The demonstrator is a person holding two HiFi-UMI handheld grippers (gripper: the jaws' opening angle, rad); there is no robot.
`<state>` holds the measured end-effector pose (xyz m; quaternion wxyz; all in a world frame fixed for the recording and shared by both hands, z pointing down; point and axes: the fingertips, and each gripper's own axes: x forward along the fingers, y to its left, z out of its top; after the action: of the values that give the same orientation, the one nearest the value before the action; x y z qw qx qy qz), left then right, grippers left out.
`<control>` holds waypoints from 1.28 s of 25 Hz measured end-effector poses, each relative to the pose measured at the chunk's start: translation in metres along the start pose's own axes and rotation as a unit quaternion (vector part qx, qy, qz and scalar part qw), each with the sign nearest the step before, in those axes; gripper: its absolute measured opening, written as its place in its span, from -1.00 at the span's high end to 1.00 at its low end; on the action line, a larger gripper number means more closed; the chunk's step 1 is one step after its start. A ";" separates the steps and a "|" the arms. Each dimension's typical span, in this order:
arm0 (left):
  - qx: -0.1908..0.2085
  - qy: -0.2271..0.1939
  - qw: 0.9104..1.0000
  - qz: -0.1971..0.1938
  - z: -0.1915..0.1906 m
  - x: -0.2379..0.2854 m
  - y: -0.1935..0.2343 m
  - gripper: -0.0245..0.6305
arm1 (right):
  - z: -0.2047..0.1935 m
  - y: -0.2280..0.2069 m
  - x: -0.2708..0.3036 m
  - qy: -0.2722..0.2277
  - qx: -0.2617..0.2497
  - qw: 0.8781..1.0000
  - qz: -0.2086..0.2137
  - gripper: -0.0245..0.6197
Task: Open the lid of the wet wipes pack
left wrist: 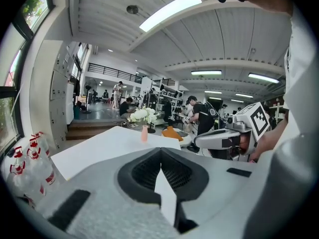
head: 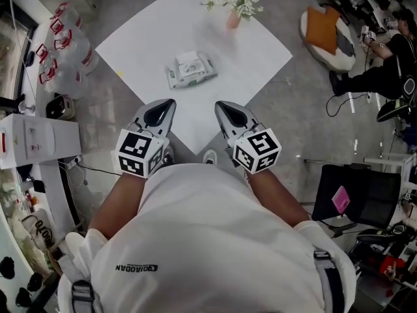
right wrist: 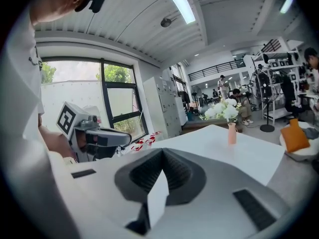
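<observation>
- The lower part of both gripper views is filled by my own gripper bodies, so the wet wipes pack (head: pixel 190 68) shows only in the head view. It is small there, and I cannot tell whether its lid lies flat or is raised.
- The pack lies on the white table (head: pixel 260 57), ahead of me between my two grippers and well apart from both.
- My left gripper (head: pixel 161 111) is clenched, its jaws meeting tip to tip with nothing between them. My right gripper (head: pixel 229 113) is pressed together the same way and is also empty.
- My grippers cover part of the table's near edges.
- Clear bottles with red labels (head: pixel 62 44) stand on the floor to the table's left. They overlap too much for me to count.
- A seated person (head: pixel 384 70) at the far right is cut off by the edge of the head view.
- Counted: one pack, and one pink vase of white flowers (head: pixel 233 5) near the table's far corner. There are two grippers, with the left marker cube (head: pixel 139 154) and the right marker cube (head: pixel 257 150).
</observation>
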<state>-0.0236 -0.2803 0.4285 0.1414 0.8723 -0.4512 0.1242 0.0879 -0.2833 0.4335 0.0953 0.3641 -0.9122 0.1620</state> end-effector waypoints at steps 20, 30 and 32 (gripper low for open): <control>0.011 -0.009 1.000 -0.005 0.005 0.000 -0.004 0.90 | 0.005 0.005 -0.001 -0.004 -0.006 1.000 0.000 0.91; 0.015 -0.012 1.000 -0.006 0.007 -0.003 -0.006 0.90 | 0.003 0.008 -0.005 -0.007 -0.006 1.000 -0.001 0.91; 0.016 -0.011 1.000 -0.007 0.006 -0.005 -0.007 0.90 | 0.003 0.010 -0.005 -0.006 -0.009 1.000 -0.001 0.91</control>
<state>-0.0202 -0.2754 0.4205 0.1232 0.8791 -0.4443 0.1208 0.0845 -0.2747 0.4275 0.0930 0.3649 -0.9139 0.1518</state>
